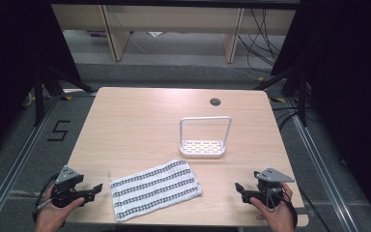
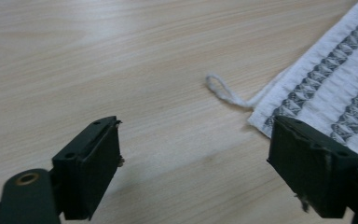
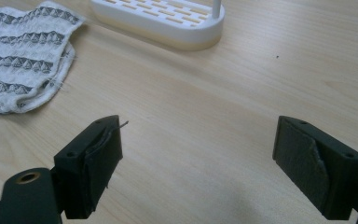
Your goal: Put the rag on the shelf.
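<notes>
A striped towel (image 1: 154,189) lies flat near the front edge of a wooden desk (image 1: 140,121), with a white rack (image 1: 204,140) standing behind it. The left gripper (image 1: 94,189) and right gripper (image 1: 240,189) flank the towel, fingers spread wide and grasping nothing; a hanging loop (image 2: 220,89) trails from the towel's corner.

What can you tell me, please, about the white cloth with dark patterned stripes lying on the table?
The white woven cloth with dark patterned stripes is a rectangular towel that looks like textured cotton, with rows of small grey triangle motifs running along its length. It lies flat, unfolded and angled on the light wooden table, near the front edge between the two grippers. A small white hanging loop sticks out from its left corner. Only the table touches it; the open left gripper sits just short of that corner.
</notes>
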### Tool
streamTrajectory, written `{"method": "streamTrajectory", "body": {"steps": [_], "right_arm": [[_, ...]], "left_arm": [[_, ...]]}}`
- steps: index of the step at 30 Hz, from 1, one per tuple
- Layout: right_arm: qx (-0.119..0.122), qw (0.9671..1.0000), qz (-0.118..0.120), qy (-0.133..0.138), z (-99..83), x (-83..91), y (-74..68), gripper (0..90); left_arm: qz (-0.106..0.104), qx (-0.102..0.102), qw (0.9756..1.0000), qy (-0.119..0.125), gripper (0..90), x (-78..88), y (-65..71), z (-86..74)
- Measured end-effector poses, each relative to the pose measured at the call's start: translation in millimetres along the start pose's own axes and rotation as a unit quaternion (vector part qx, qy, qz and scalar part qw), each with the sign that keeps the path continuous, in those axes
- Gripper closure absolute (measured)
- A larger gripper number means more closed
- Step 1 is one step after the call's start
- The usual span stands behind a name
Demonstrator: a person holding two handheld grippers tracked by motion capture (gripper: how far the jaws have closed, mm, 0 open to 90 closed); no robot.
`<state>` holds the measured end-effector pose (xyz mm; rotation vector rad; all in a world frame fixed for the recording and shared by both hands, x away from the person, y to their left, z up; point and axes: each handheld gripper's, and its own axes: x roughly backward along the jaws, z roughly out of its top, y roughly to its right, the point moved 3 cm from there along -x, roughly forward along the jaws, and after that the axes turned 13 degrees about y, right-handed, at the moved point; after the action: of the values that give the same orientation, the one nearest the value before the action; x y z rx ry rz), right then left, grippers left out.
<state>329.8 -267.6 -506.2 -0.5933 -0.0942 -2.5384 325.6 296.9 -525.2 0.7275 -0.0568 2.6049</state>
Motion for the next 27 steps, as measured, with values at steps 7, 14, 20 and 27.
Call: {"method": "streamTrajectory", "body": {"steps": [7, 14, 20, 27], "right_arm": [[0.001, 1.0, 0.005, 0.006, 1.1, -1.3, -2.5, 16.1], [0.008, 0.9998, 0.019, 0.005, 2.7, -3.1, -6.6, 17.9], [0.006, 0.9997, 0.022, 0.005, 3.4, -3.2, -9.8, 19.2], [0.011, 0.9995, 0.031, 0.002, 4.5, -4.4, -19.7, 20.7]], "left_arm": [[0.0, 0.002, 1.0, 0.004, 15.1, 0.2, 2.2, 3.1], [-0.011, -0.009, 0.9999, 0.007, 15.1, -4.4, 12.4, 10.9], [-0.032, -0.009, 0.9994, 0.015, 15.1, -10.4, 22.3, 20.3], [-0.072, -0.027, 0.997, 0.012, 16.1, -24.5, 41.8, 36.3]]}}
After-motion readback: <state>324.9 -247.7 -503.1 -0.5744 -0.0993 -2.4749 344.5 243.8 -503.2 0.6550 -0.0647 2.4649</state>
